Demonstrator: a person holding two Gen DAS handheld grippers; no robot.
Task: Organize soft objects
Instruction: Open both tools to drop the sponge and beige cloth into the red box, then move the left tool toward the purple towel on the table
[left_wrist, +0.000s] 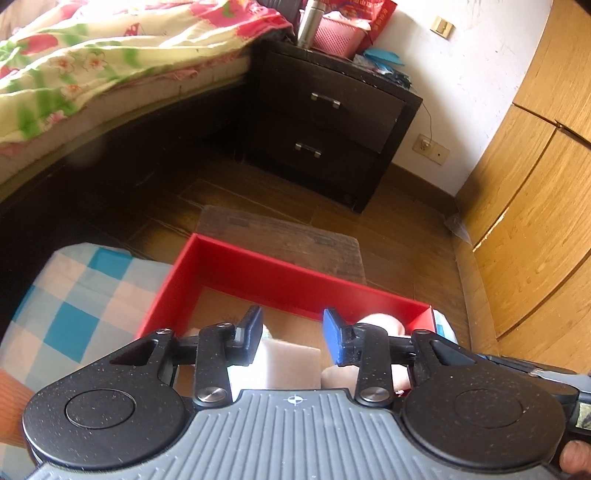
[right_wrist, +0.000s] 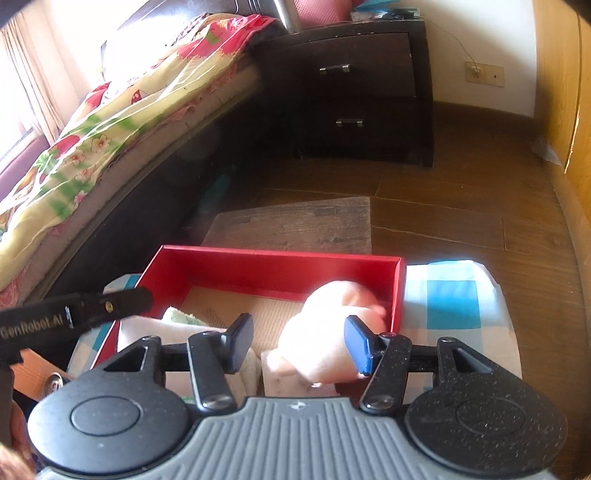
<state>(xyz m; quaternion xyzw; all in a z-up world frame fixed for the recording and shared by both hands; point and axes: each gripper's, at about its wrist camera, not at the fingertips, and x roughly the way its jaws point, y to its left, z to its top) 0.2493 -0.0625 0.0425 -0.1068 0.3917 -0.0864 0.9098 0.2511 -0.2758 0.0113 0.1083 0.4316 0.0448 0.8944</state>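
Red cardboard forms the box (left_wrist: 236, 266), the landmark in the left wrist view; it lies open-topped on a blue-and-white checked cloth (left_wrist: 77, 299), which spreads out to the box's left. The left hand-held gripper (left_wrist: 292, 334) hangs over the near end of the box with its fingers spread, nothing between them. Below the gap, inside the box, lies a pale folded towel (left_wrist: 291, 363), and at the box's near right corner a pink soft bundle (left_wrist: 380, 323) shows partly behind the right finger. Beyond the far wall of the box a worn wooden board (left_wrist: 280, 240) lies on the plank floor (left_wrist: 406, 229). Farther off stands a dark two-drawer nightstand (left_wrist: 332, 118), with a bed (left_wrist: 92, 66) under a floral quilt to the box's far left and a wooden wardrobe (left_wrist: 535, 184) to its right.

In the right wrist view the box (right_wrist: 273, 264) again sits on the checked cloth (right_wrist: 450, 295), which shows mostly to its right. The right hand-held gripper (right_wrist: 299, 341) is spread wide above the box's near end. The pink bundle (right_wrist: 328, 332), blurred, lies in the box's right part, against the right finger's inner side; I cannot tell whether they touch. White and greenish folded cloths (right_wrist: 177, 321) lie in the box's left part. The left gripper's arm (right_wrist: 74, 310) reaches in over the box's left wall. The board (right_wrist: 303, 221), nightstand (right_wrist: 354, 92) and bed (right_wrist: 110, 122) lie beyond the box.
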